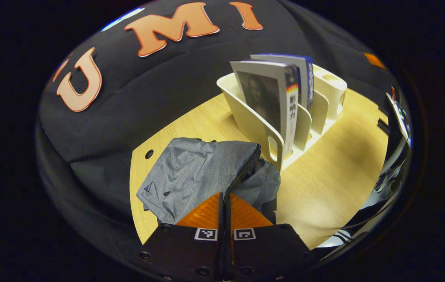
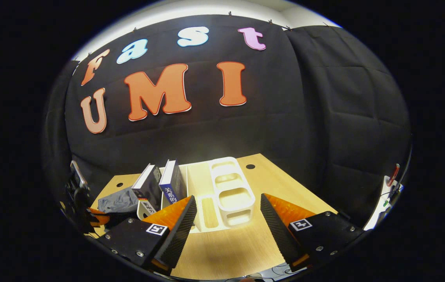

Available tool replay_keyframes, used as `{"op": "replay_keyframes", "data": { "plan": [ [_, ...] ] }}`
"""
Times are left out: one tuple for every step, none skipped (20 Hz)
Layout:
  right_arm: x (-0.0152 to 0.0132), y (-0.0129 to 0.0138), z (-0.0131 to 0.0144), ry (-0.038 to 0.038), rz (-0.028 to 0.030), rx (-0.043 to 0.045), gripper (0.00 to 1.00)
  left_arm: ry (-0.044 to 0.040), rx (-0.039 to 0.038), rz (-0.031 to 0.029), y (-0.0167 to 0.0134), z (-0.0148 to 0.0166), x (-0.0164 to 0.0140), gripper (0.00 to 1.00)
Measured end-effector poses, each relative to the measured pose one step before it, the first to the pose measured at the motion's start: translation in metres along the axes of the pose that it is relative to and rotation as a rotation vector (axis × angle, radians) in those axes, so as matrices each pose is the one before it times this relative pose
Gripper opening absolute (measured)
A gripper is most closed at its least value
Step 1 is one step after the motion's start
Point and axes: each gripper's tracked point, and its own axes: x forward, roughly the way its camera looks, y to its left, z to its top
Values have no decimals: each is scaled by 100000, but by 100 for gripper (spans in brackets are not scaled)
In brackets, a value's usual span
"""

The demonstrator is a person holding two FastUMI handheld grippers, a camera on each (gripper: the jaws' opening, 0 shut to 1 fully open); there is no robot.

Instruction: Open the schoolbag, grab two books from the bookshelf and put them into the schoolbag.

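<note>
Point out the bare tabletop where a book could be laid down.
Bare wood lies in front of the bookshelf, under the open right claw, and between the bookshelf's right side and the table edge. Crowded: the schoolbag against the bookshelf's left end, by the left claw.

Schoolbag (image 1: 191, 172) flat on worktop (image 1: 332, 180), just beside bookshelf (image 1: 285, 117). Two books (image 1: 273, 98) upright in bookshelf slots nearest schoolbag, side by side.

light wooden table (image 2: 226, 243) with round cable holes (image 2: 250, 166), black cloth wall (image 2: 324, 117) behind it
</note>
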Motion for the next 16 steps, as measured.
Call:
{"op": "replay_keyframes", "data": {
  "plan": [
    [279, 946, 230, 687, 4139, 4357, 98, -1052, -2964, -1382, 887, 1117, -596, 1],
    [228, 723, 120, 1658, 3244, 4670, 98, -914, -2331, -560, 1111, 1128, -793, 1],
    [427, 901, -35, 2444, 3702, 3925, 97, -1344, -1526, 1085, 1244, 1290, -577, 1],
    [514, 785, -423, 3209, 3623, 2495, 97, -1414, -1302, 2230, 1257, 1193, -480, 1],
    [341, 751, -325, 2755, 2199, 871, 97, -1231, -341, 1961, 1333, 868, -717, 1],
    [346, 594, 110, 636, 1088, -480, 98, -1705, 394, 2245, 1407, 930, -508, 1],
    [254, 458, 163, 531, 443, -1064, 98, -1056, 480, 1964, 1219, 600, -42, 0],
    [-38, 247, -62, 169, 689, -696, 98, -609, -198, 1369, 1043, 573, -250, 1],
    [4, 366, -7, 522, 1057, -227, 97, -419, -1104, 619, 743, 459, -152, 1],
    [34, 648, -126, 743, 1638, 49, 97, -210, -1480, -115, 401, 488, -79, 1],
    [179, 624, -288, 1554, 1243, 209, 97, -568, -960, -48, 423, 529, -118, 1],
    [222, 509, -446, 2080, 656, -3, 97, -882, -377, 131, 559, 681, -172, 1],
    [290, 364, -384, 1930, 278, -118, 97, -778, 38, 30, 370, 630, -144, 1],
    [158, 304, -394, 1425, 240, -847, 97, -954, 271, -273, 292, 631, 53, 1],
    [218, 265, -270, 1383, -111, -1817, 97, -85, 375, -1089, 254, 444, 37, 1],
    [298, 470, -372, 1377, -106, -2333, 97, -426, -611, -1123, 149, 341, -70, 1]
  ]
}}
